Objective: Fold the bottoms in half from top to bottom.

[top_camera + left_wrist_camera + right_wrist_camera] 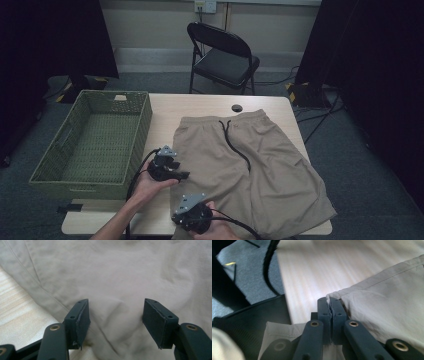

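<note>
A pair of beige cotton shorts (250,165) with a black drawstring (235,142) lies spread flat on the pale wooden worktop (165,107), waistband at the far side, legs towards the near edge; the right leg hem reaches the near right corner of the worktop.

Left hand-held gripper (170,167): held over the left edge of the shorts, about midway between waistband and hem. In the left gripper view its two black jaws stand apart, open, with the beige fabric (117,285) below and between them; the pads do not press on the cloth. A seam runs diagonally at the left of that view, with bare worktop (17,307) beyond it.

Right hand-held gripper (192,215): at the near edge of the worktop, on the near left corner of the shorts. In the right gripper view its jaws are closed together and a fold of the hem (329,298) is pinched between the pads (the corner of the cloth sticks up just past the jaw tips). Gripping the shorts.

A green woven rectangular basket (50,160) sits at the left of the worktop, just beside the shorts, apart from them. A black folding chair (222,55) stands on the floor beyond the far edge.
</note>
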`<state>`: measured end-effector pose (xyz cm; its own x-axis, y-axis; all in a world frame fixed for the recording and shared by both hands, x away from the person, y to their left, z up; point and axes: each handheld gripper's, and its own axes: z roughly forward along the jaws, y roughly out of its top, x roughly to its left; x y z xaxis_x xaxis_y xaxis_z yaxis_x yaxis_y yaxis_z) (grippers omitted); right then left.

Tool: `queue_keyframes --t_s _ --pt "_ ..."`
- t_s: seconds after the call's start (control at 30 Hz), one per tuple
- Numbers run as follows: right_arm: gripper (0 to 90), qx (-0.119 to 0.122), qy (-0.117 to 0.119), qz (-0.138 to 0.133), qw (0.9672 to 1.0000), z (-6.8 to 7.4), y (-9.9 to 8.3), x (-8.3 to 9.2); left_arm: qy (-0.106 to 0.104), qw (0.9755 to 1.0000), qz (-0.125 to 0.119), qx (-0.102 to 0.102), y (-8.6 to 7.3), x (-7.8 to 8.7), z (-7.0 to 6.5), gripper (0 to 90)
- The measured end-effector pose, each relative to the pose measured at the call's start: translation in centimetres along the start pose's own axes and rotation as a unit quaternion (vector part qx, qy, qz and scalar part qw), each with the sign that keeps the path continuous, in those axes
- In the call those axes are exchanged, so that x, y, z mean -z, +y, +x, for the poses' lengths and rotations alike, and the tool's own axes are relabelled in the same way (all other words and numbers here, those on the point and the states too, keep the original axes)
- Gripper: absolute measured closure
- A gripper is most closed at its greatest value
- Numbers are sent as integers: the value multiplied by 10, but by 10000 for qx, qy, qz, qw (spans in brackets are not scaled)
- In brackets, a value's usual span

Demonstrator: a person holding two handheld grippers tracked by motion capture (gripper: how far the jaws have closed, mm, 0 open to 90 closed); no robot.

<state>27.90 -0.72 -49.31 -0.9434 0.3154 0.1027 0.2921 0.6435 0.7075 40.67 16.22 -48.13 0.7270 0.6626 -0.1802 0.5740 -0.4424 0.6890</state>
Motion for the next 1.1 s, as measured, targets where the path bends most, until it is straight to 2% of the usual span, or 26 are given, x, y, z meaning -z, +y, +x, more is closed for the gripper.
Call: queue_keyframes --t_s 0.07,0.17,0.3,0.33,0.37,0.43,0.47,0.5,0.53,0.57,0.6,0.67,0.73,0.8,0.87,0.97,1.0,1.03,1.07,1.1 --pt "883 12 119 -72 9999 3 -3 9 -38 10000 28 -27 0 -1 0 397" --pt "884 20 127 -153 9998 4 -3 17 -50 9999 55 -73 0 -2 -2 413" --pt "885 -9 -47 -410 9991 -3 -2 42 -30 10000 49 -56 0 -3 -3 403" --pt "885 -9 -47 -410 9991 -3 -2 42 -30 10000 49 -56 0 -3 -3 402" --pt "885 -49 -216 -486 9986 -10 -3 53 8 10000 57 -51 0 -4 -2 402" --pt "885 -101 -288 -492 9983 -14 -5 58 47 10000 42 -25 0 -4 -1 402" --pt "885 -211 -491 -490 9974 -25 -11 66 80 9999 63 5 1 -5 1 402" --pt "884 -267 -595 -465 9968 -31 -15 70 110 9999 61 27 1 -6 2 403" --pt "884 -267 -595 -465 9968 -31 -15 70 110 9999 61 27 1 -6 2 402" --pt "885 -323 -686 -454 9961 -37 -19 73 122 9999 68 60 1 -8 3 402" --pt "884 -346 -927 -429 9942 -49 -28 77 126 9999 84 81 1 -10 3 402" --pt "885 -394 -1140 -218 9925 -62 -38 74 150 9998 81 100 1 -11 3 401" --pt "884 -567 -1263 -163 9902 -73 -44 71 175 9998 118 47 2 -11 2 397" --pt "884 -590 -1453 -75 9876 -78 -46 68 165 9997 159 -12 2 -11 0 394" --pt "885 -603 -1511 32 9867 -83 -48 65 144 9998 169 -18 1 -11 -1 395" --pt "886 -643 -1441 62 9875 -84 -49 65 130 9993 285 -181 -1 -7 -5 413" --pt "886 -643 -1441 62 9875 -84 -49 65 130 9993 285 -181 -1 -7 -5 438" --pt "887 -672 -1324 80 9889 -83 -50 66 78 9994 303 -163 -1 -6 -6 455" --pt "887 -672 -1324 80 9889 -83 -50 66 -14 9995 302 -106 -2 -5 -6 455" --pt "887 -644 -1258 96 9899 -80 -52 69 31 9998 190 -46 0 -1 -3 444"
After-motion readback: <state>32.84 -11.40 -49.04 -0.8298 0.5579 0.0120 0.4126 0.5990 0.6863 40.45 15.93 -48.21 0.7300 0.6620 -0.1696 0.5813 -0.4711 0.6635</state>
